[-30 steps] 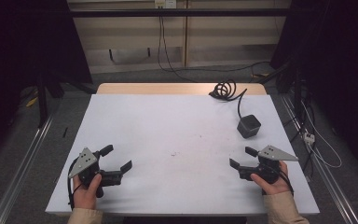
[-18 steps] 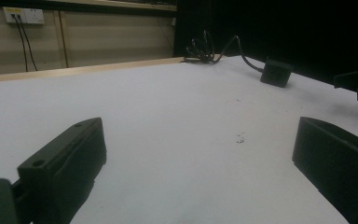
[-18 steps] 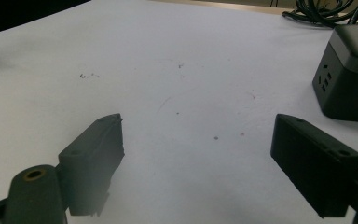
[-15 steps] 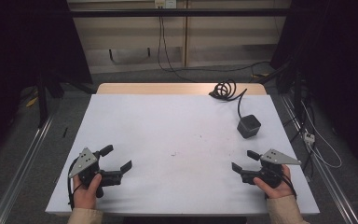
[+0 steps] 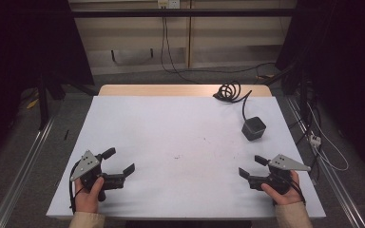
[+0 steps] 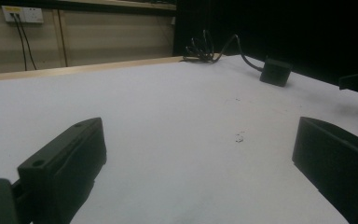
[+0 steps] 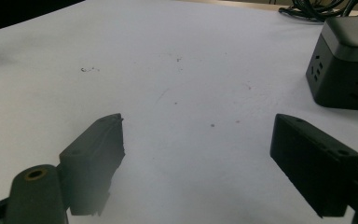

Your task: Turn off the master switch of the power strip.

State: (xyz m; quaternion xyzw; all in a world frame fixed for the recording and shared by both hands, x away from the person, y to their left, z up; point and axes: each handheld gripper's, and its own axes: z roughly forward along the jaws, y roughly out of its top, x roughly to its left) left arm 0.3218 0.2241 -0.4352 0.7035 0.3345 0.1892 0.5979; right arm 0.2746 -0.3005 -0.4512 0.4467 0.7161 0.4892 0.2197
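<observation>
My left gripper [image 5: 120, 160] rests low over the near left of the white table [image 5: 171, 133], held in a hand, jaws wide apart and empty. Its own view shows the gap [image 6: 196, 154] over bare tabletop. My right gripper [image 5: 252, 166] is at the near right, also open with nothing between its jaws; its own view looks across the gap [image 7: 198, 140] at white surface. A black cube-shaped power socket [image 5: 254, 128] stands on the table beyond the right gripper, also visible as the black cube [image 7: 347, 65] and, far off, the cube [image 6: 275, 72].
A coiled black cable [image 5: 228, 91] runs from the cube to the table's far edge. A wooden strip [image 5: 180, 90] borders the far side. Small dark specks [image 5: 177, 156] mark the middle. Metal rails [image 5: 24, 161] flank the table; loose cables [image 5: 323, 142] lie on the floor at right.
The right gripper has shifted slightly toward the near right edge of the table. The left gripper has stayed in place. Both stay open.
</observation>
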